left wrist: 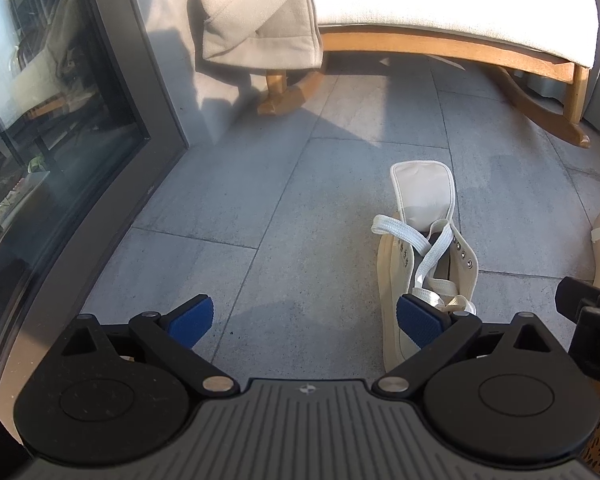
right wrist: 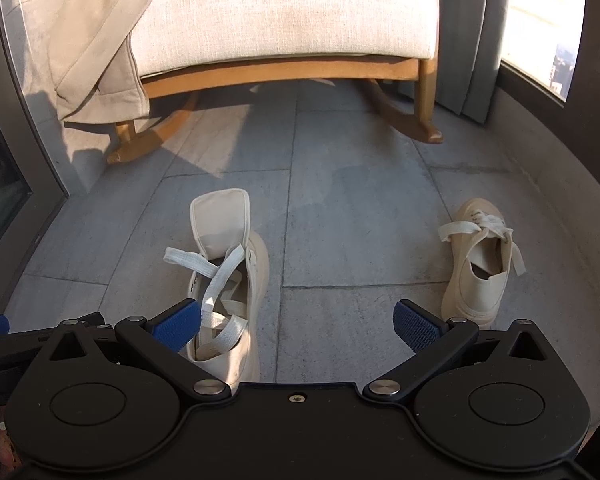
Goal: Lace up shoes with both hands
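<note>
Shoe (right wrist: 224, 280) is sitting on the tiles, tongue flipped fwd, lace (right wrist: 216, 276) lying loose across the opening. You're holding left gripper (left wrist: 304, 320) & right gripper (right wrist: 296, 326) wide, empty. Canvas looks soft, light; lace is flat, floppy, prob slippery, so pinch near its end.

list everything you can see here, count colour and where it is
near shoe: 1, cream, on the floor, tongue pulled up, white lace loose across its opening
far shoe: 1, cream, on the floor to the right, apart from the first
rocking chair: 1, wooden frame with off-white cushion, behind the shoes
garment: 1, beige, draped over the chair's left side
floor: grey tiles
glass door: 1, dark frame, at the left
curtain: 1, grey, behind the chair at the right
left gripper: black with blue pads, open, empty
right gripper: black with blue pads, open, empty
</note>
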### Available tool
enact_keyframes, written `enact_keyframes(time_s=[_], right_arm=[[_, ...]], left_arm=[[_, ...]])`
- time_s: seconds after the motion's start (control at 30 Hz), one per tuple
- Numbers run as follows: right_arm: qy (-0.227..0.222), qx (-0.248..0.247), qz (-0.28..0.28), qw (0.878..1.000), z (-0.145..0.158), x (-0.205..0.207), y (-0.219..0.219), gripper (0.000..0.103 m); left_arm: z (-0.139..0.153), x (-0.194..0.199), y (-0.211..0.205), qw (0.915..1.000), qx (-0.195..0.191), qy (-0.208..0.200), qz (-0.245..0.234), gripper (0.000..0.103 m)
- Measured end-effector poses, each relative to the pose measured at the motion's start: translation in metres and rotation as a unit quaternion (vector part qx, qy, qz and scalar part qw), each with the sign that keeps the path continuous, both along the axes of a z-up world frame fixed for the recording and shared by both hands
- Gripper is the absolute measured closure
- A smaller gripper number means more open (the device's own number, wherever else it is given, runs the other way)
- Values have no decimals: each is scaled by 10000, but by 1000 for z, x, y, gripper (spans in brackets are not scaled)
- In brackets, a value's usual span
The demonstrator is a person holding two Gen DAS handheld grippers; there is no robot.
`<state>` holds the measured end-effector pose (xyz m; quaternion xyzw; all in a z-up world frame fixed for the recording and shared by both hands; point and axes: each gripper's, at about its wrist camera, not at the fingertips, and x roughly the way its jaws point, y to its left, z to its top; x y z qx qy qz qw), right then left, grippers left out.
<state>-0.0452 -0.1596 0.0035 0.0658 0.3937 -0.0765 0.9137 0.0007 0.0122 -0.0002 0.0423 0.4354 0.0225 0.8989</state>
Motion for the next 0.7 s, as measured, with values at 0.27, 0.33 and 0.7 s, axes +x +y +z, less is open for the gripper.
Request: enact_keyframes(time_s=[0.27,0.33,0.7], right_arm=[[12,55,48,10000,-1,0,0,0],[15,69,60,10000,-2,0,0,0],[155,103,-38,9998,-7,4,-1,0]], left_arm=[[-1,-3,-7,10000,71,-48,-28,5],[-2,-1,-7,10000,49,-21,-17,5],[-6,5,-8,9999,-42,90,47,5]])
